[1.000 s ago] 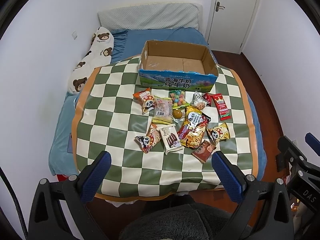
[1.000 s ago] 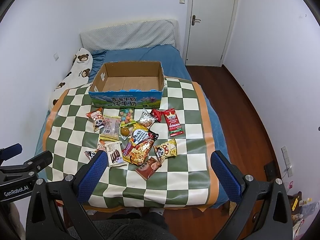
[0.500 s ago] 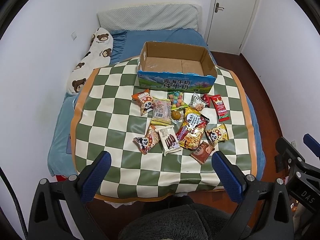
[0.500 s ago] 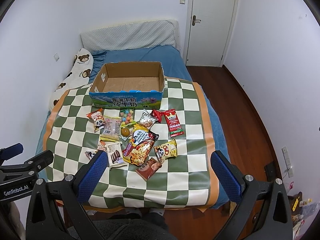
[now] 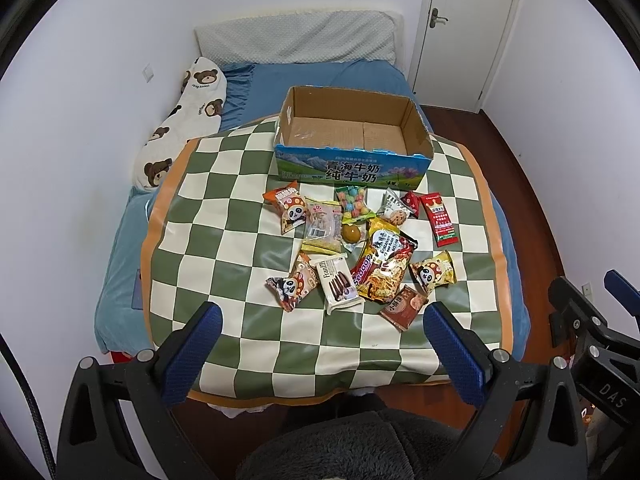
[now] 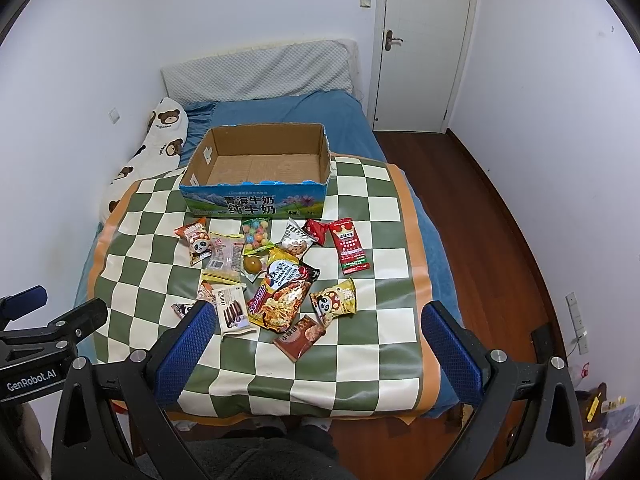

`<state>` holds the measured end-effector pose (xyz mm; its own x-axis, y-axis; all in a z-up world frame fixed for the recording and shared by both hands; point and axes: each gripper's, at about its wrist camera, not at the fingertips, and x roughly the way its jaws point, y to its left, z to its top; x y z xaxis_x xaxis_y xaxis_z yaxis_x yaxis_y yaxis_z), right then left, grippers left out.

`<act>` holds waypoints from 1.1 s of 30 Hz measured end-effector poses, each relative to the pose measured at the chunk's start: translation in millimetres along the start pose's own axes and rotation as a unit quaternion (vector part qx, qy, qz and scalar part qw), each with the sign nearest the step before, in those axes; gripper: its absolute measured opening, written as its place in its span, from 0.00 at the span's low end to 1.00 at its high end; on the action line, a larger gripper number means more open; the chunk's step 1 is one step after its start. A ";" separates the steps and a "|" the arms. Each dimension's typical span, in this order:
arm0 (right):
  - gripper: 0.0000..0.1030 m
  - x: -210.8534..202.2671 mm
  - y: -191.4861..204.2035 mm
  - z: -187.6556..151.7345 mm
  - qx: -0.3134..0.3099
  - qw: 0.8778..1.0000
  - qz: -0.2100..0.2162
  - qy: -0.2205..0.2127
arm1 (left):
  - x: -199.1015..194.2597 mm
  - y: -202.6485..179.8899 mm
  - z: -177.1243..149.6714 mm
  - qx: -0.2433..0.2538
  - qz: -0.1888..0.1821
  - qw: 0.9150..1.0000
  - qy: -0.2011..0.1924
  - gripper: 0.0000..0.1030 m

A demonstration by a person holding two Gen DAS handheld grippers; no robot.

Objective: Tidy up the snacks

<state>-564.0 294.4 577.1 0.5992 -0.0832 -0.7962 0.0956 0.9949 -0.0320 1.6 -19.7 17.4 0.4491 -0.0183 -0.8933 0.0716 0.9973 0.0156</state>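
Snacks (image 5: 360, 248) strewn lengthwise toward box (image 5: 352, 160)

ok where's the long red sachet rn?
Right edge of the snack pile: the long red sachet lies flat on the checkered cloth, just right of the cookie packet.

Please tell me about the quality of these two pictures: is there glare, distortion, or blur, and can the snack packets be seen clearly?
Left wrist view: strong fisheye bending, dark corners; soft glare on the checkered mat; the snack packets are sharp, box print legible. Right wrist view: same curvature, the door frame bows; even room light, faint shadows; packets sharp, no motion blur.
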 end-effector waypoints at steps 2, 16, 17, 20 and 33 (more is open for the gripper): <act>1.00 0.2 -0.3 0.4 0.000 1.000 0.001 0.001 | -0.3 3.4 -1.9 -0.001 0.000 1.000 0.001 1.00; 1.00 65.9 -4.8 -1.2 0.036 0.998 0.028 0.052 | 110.2 31.0 12.4 -0.026 0.048 0.998 0.044 1.00; 1.00 84.0 -7.2 -2.6 0.043 0.997 0.029 0.063 | 126.5 38.8 13.1 -0.034 0.045 0.997 0.056 1.00; 1.00 141.5 -9.8 -6.6 0.069 0.991 0.047 0.105 | 181.0 50.7 14.6 -0.049 0.032 0.992 0.110 1.00; 1.00 372.1 -0.2 -31.8 0.175 0.941 0.104 0.269 | 362.3 39.6 -8.1 -0.210 -0.119 0.925 0.293 0.87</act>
<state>-366.2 265.1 261.6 0.1540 0.2457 -0.9570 0.3336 0.8988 0.2845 159.9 13.8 -309.3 -0.1036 -0.3226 -0.9409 -0.3020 0.9115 -0.2793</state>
